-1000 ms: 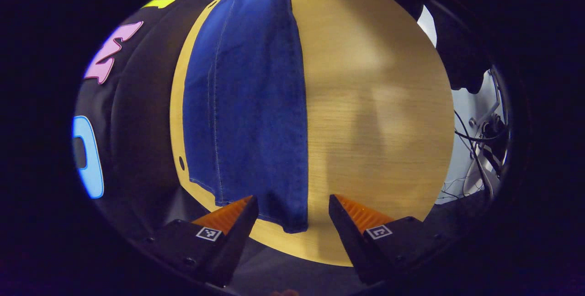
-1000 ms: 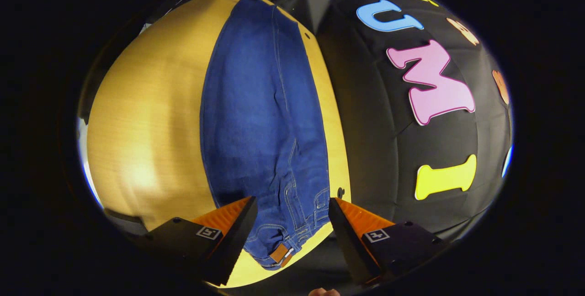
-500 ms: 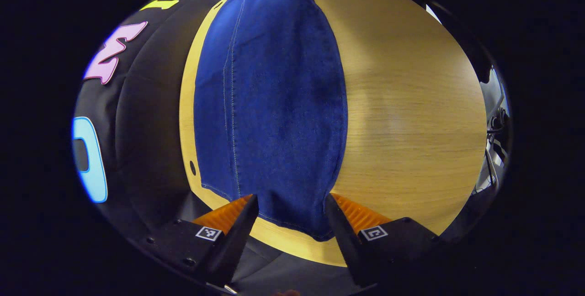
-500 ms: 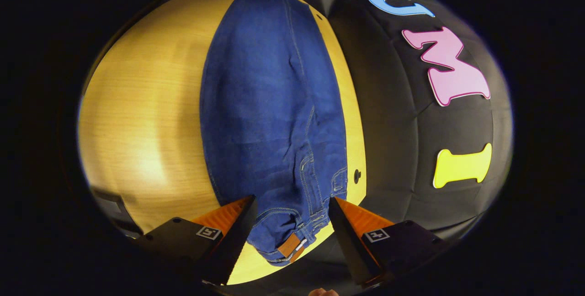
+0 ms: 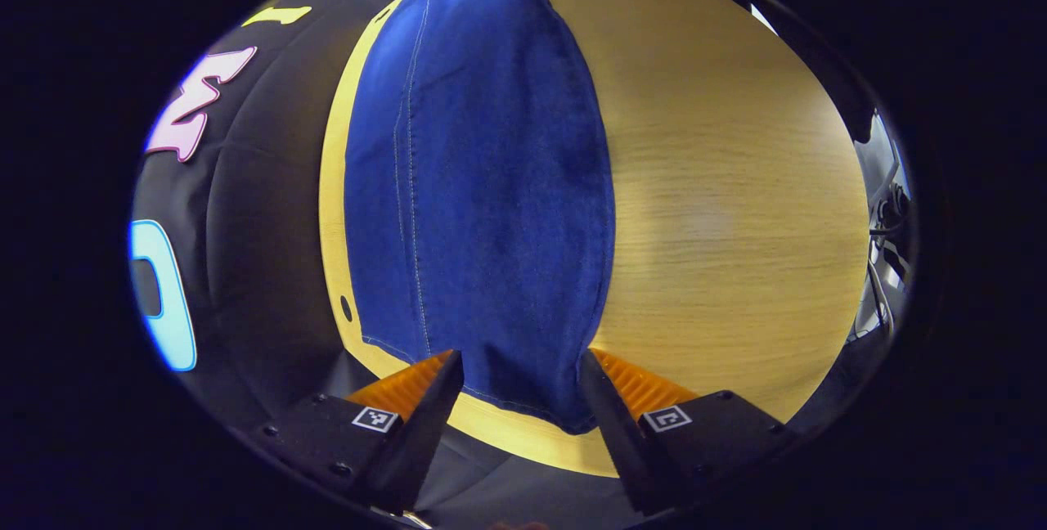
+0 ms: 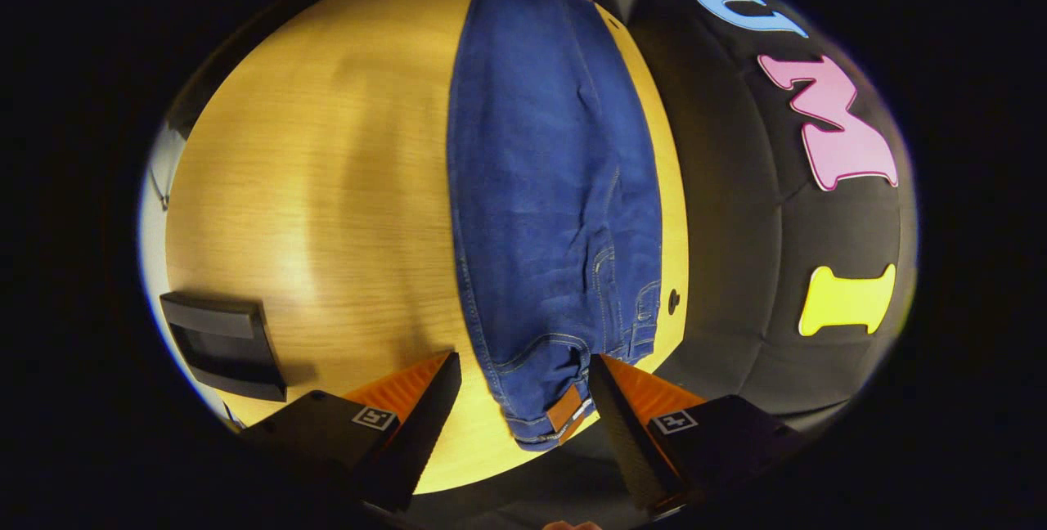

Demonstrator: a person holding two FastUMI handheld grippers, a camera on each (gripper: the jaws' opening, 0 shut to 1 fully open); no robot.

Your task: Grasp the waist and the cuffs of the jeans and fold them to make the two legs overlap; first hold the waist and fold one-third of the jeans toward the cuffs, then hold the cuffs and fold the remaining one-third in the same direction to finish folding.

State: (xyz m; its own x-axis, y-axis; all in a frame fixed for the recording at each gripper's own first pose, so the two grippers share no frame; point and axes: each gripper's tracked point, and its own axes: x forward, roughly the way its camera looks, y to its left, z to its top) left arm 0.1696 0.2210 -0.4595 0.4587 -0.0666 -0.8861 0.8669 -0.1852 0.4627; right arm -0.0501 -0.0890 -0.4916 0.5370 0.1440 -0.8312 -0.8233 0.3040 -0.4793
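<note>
Blue jeans [image 5: 483,186] lie lengthwise on the wooden table [image 5: 720,211], the two legs stacked on each other. In the left gripper view the cuff end [image 5: 532,407] lies between the open orange fingers of my left gripper [image 5: 519,383], and the right finger's tip [image 5: 601,375] is at the cuff's edge. In the right gripper view the waist end [image 6: 544,399], with a brown patch [image 6: 564,411], lies between the fingers of my open right gripper [image 6: 523,387], closer to the right finger [image 6: 609,379]. Neither gripper presses on the cloth.
A flat black device [image 6: 221,342] lies on the table to the left of the waist. The table [image 6: 327,186] has a small hole [image 6: 673,301] beside the jeans, near the edge along the black cloth wall. Cables [image 5: 887,244] hang past the table's far side.
The left gripper moved over so the cuff now lies between its fingers, then held still. The right gripper shifted left; the waist now sits nearer its right finger and the black device came into view.
</note>
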